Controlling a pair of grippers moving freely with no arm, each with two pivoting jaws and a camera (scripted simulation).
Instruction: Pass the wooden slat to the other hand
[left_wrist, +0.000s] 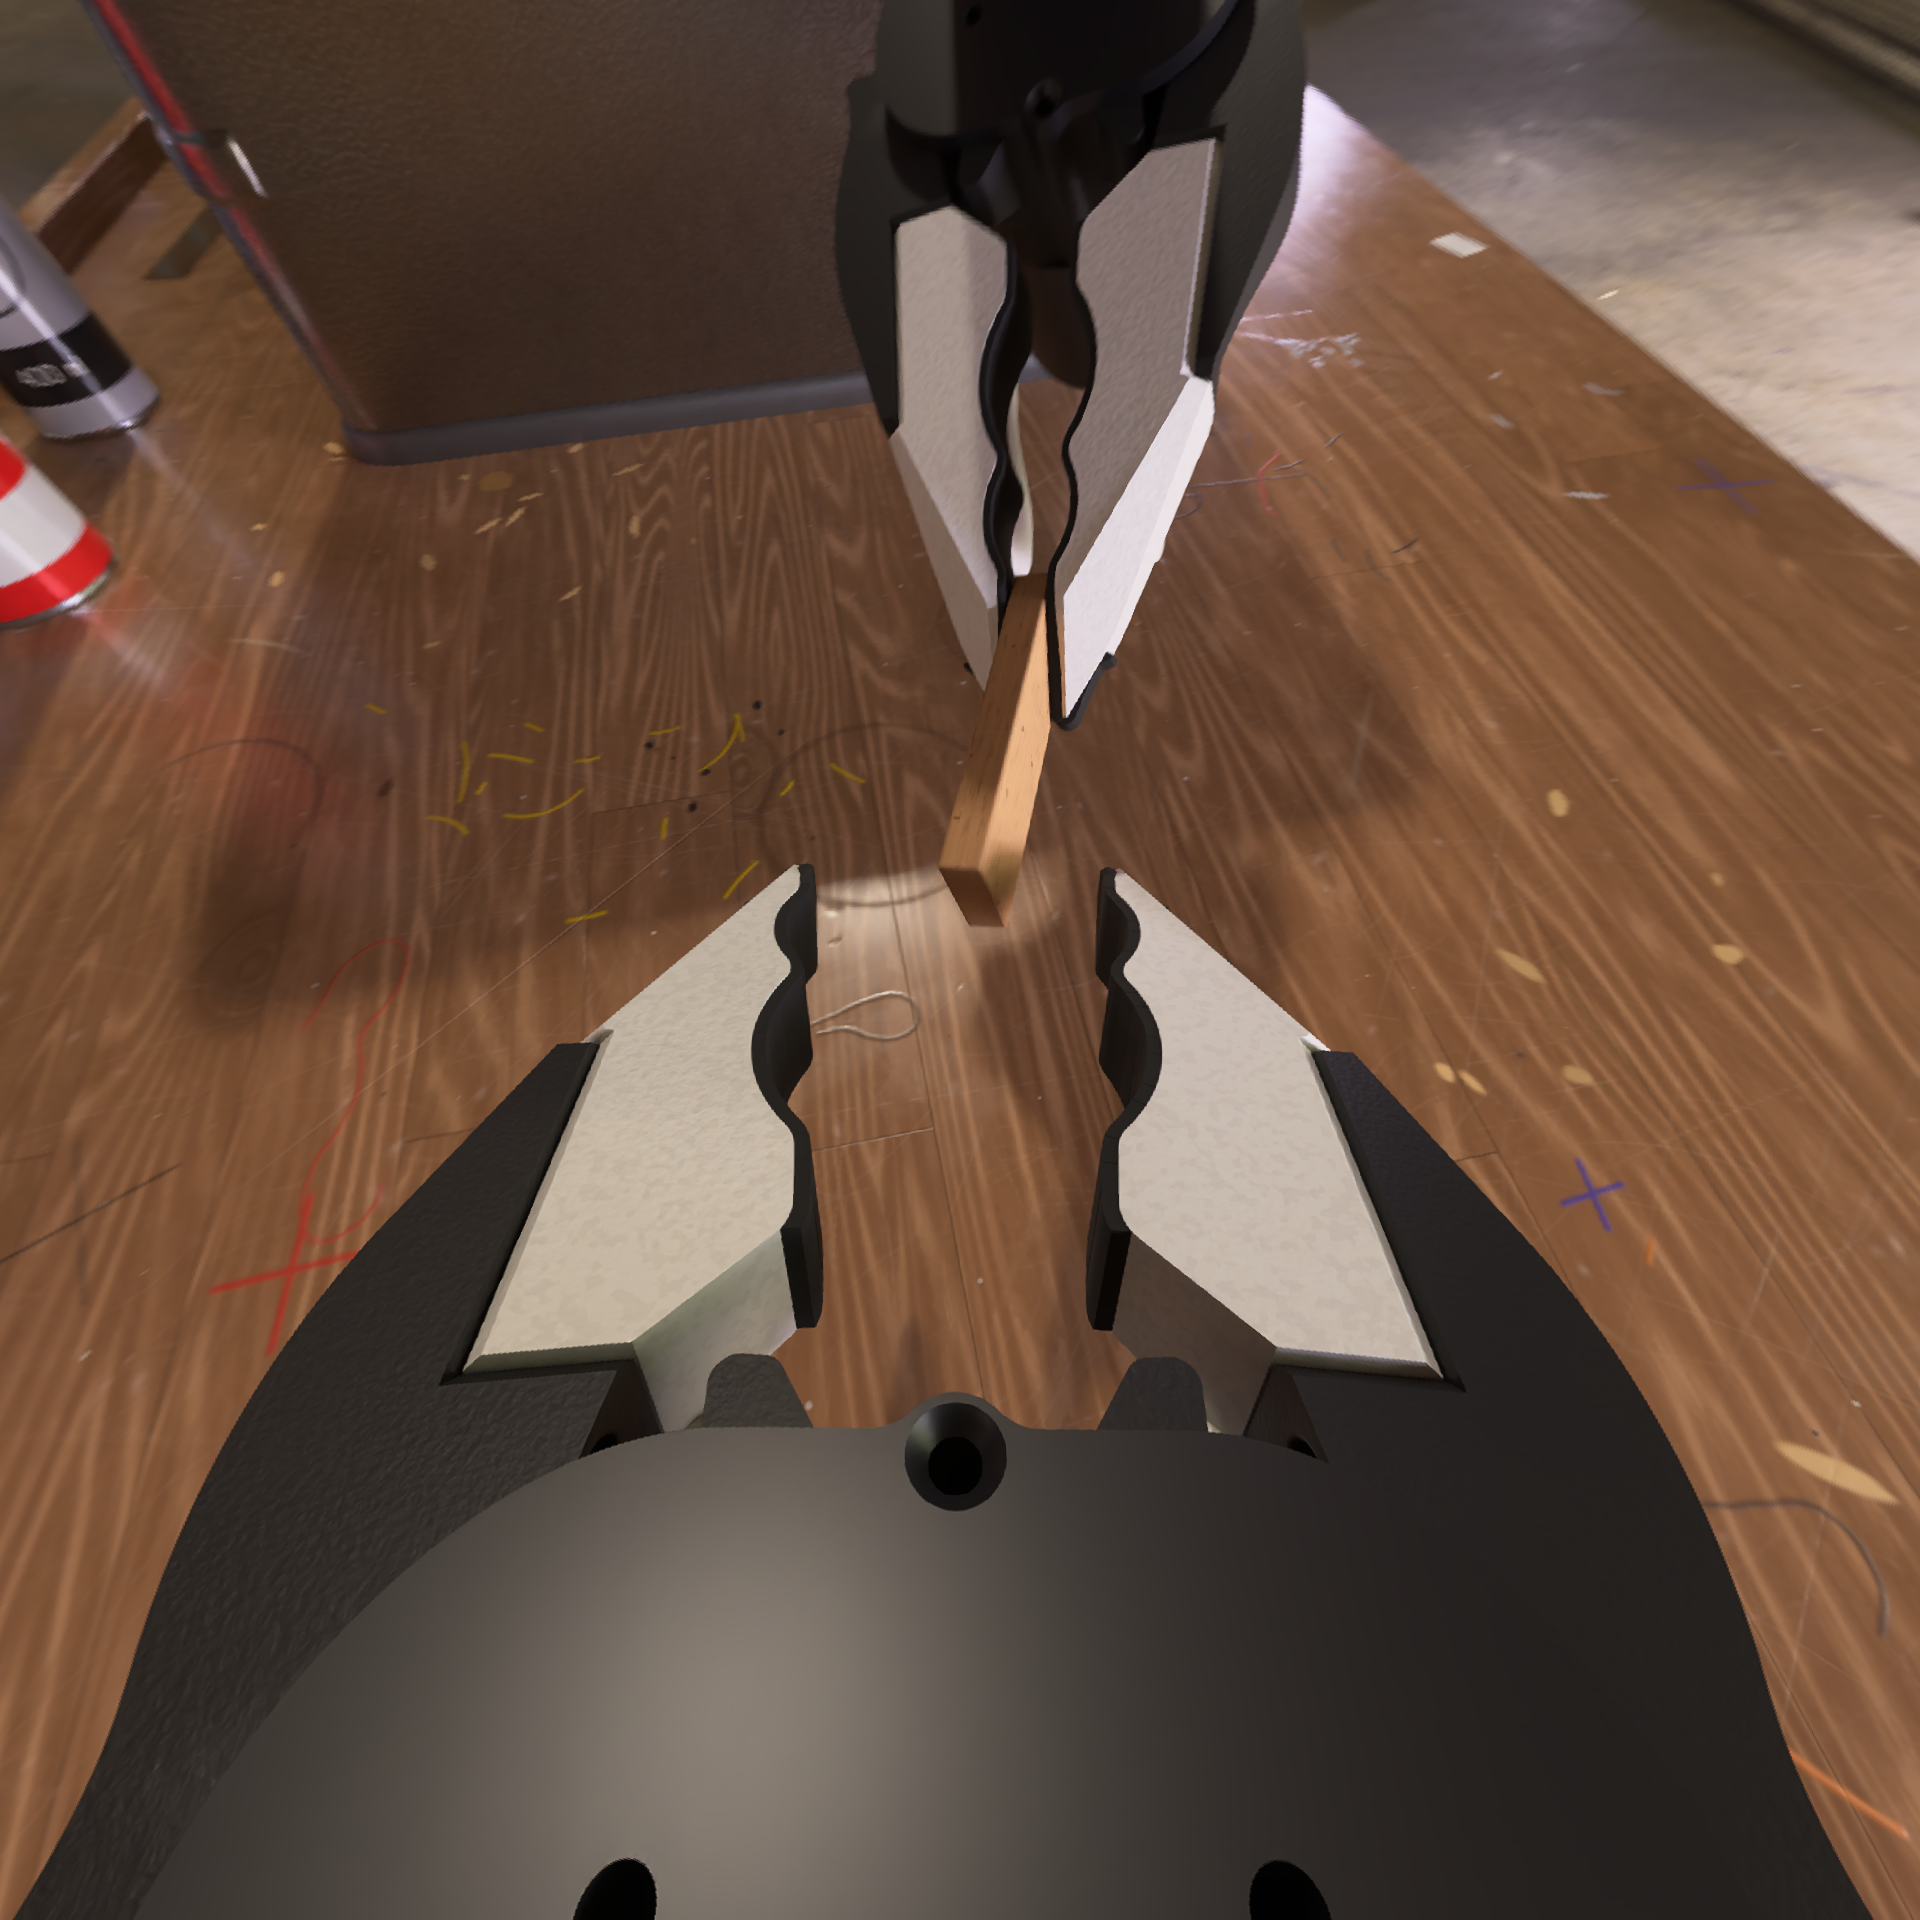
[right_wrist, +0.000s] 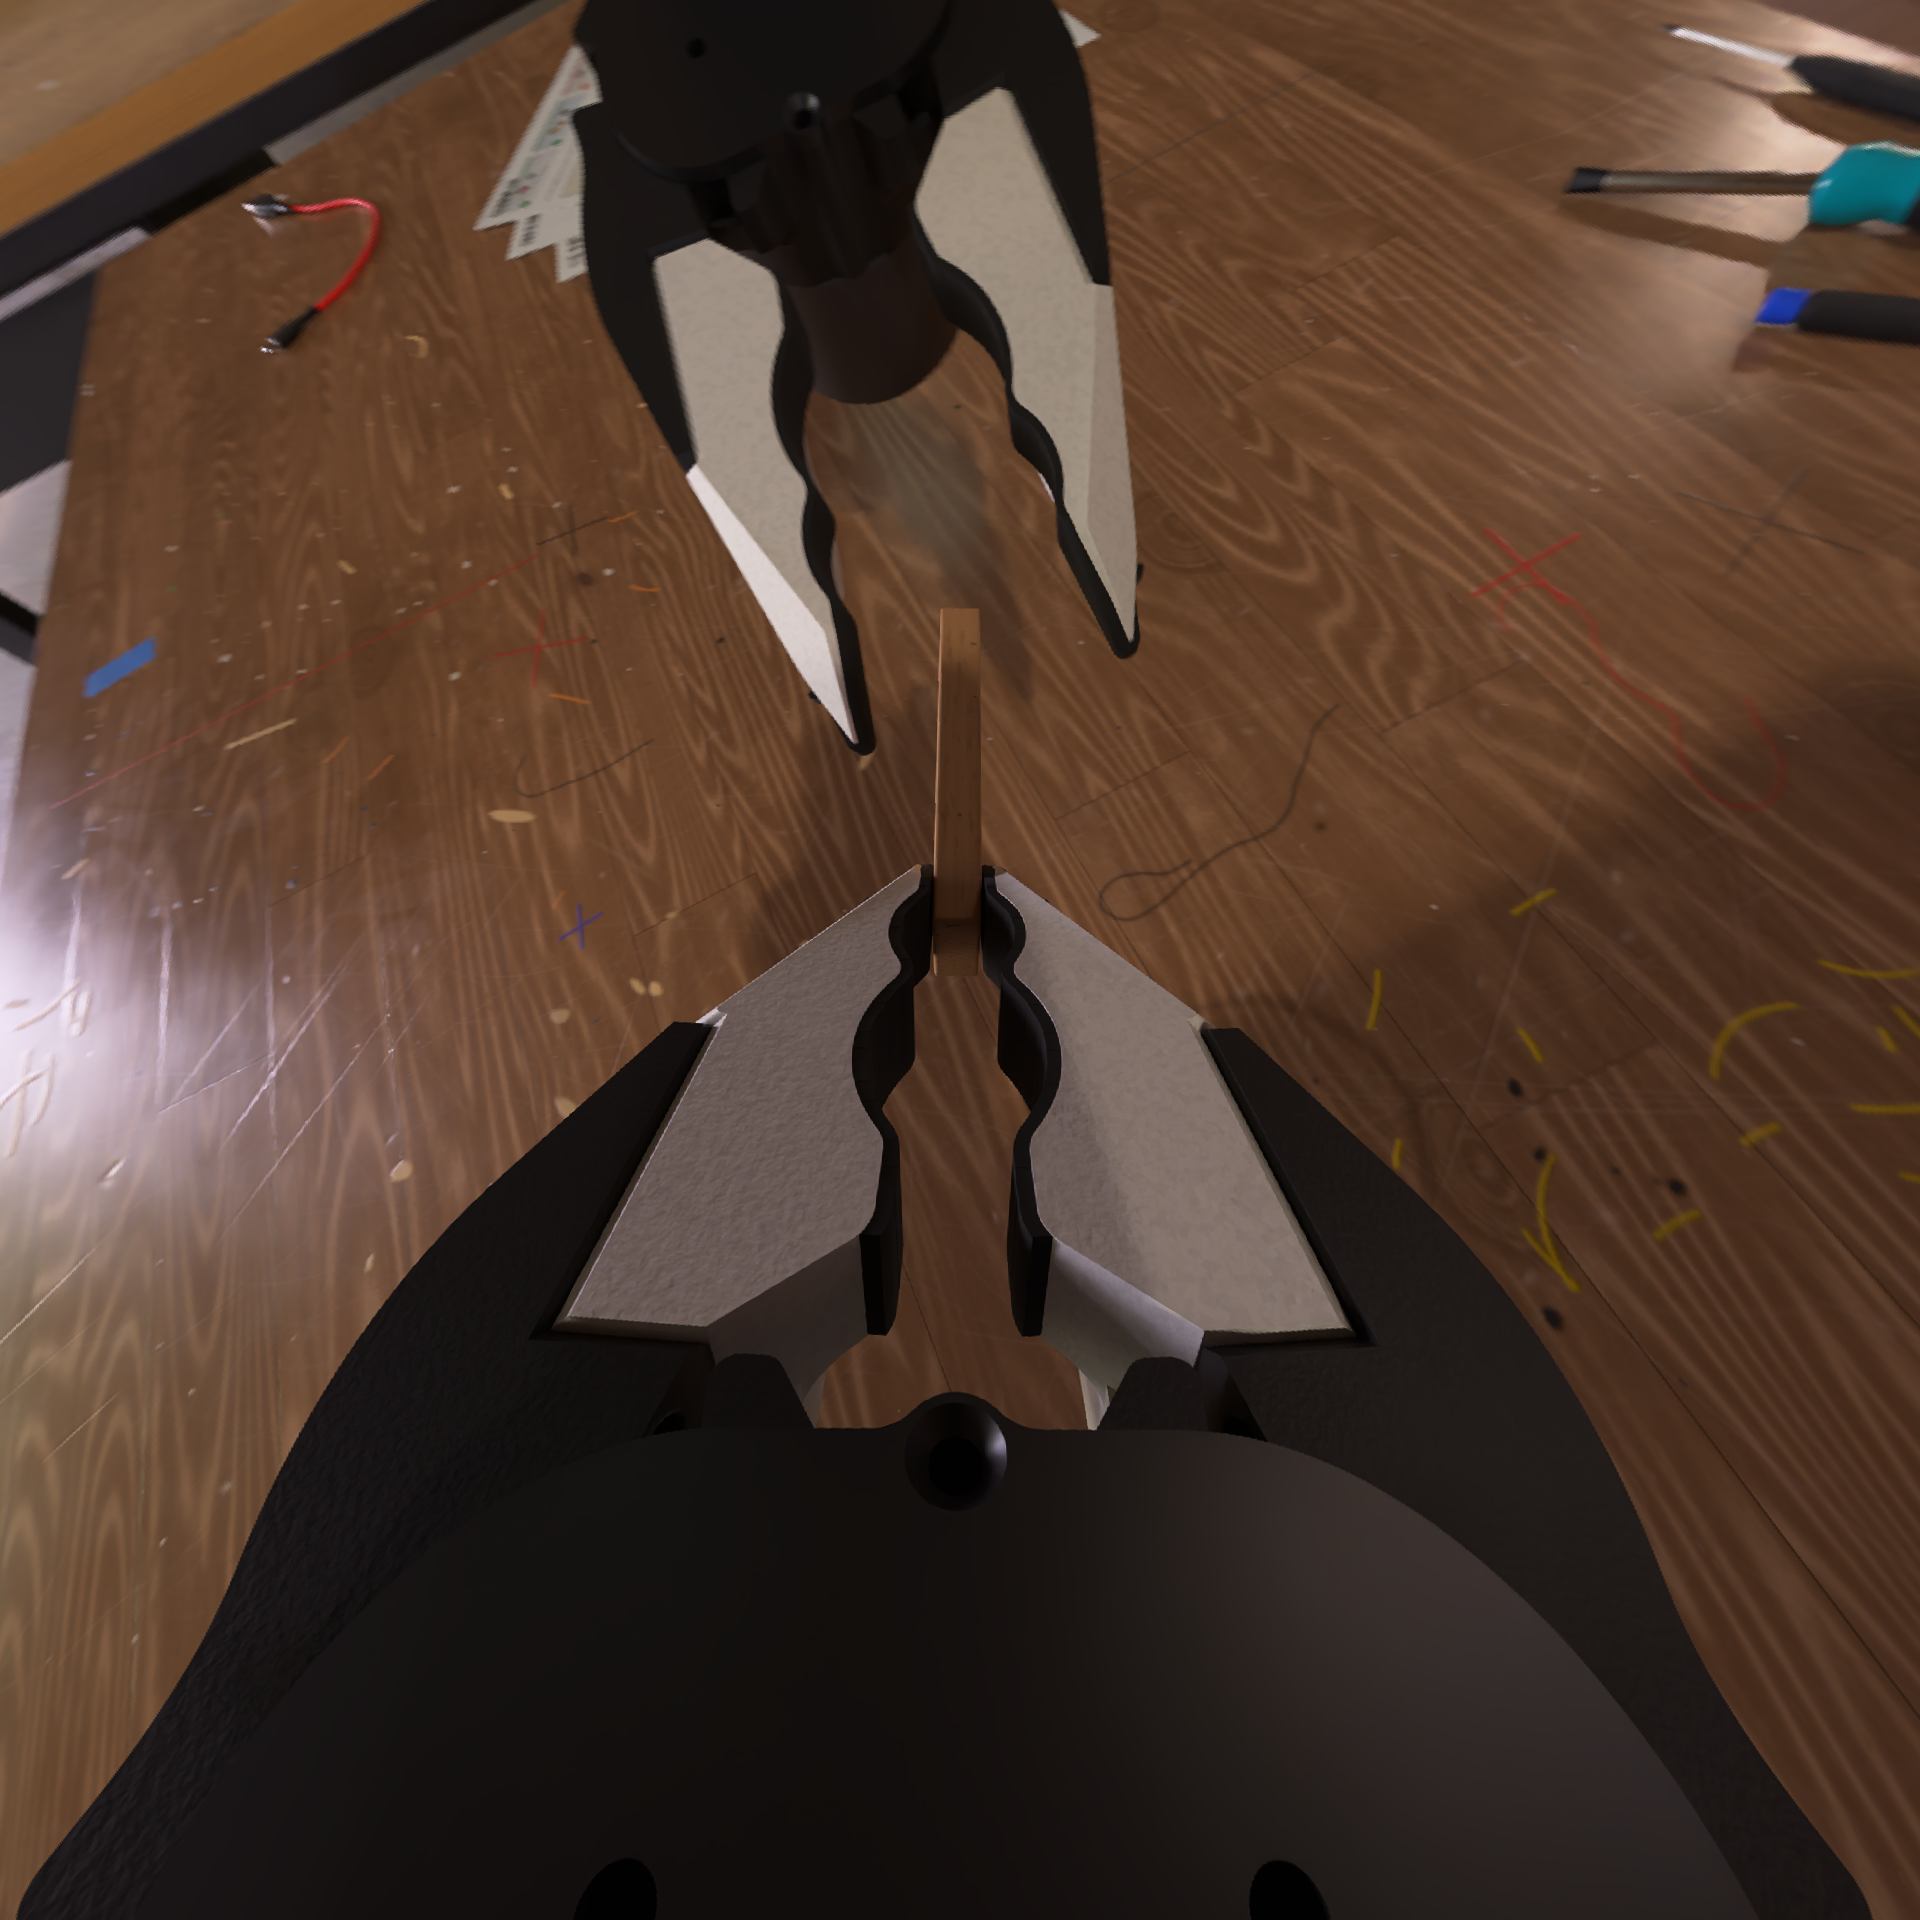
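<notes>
The wooden slat (right_wrist: 957, 758) is a thin light-brown strip. My right gripper (right_wrist: 954, 883) is shut on its near end and holds it above the wooden table, pointing forward. In the left wrist view the right gripper (left_wrist: 1023, 665) comes down from the top with the slat (left_wrist: 1000, 769) sticking out toward me. My left gripper (left_wrist: 956, 883) is open and empty, its fingertips just short of the slat's free end, one on each side. In the right wrist view the left gripper (right_wrist: 992, 696) faces me with jaws wide, the slat's far end between its tips.
A brown box (left_wrist: 540, 208) stands at the back left in the left wrist view, with two cans (left_wrist: 52, 343) at the left edge. In the right wrist view, a red wire (right_wrist: 332, 260), paper sheets (right_wrist: 540, 177) and hand tools (right_wrist: 1766, 187) lie on the table (right_wrist: 1455, 727).
</notes>
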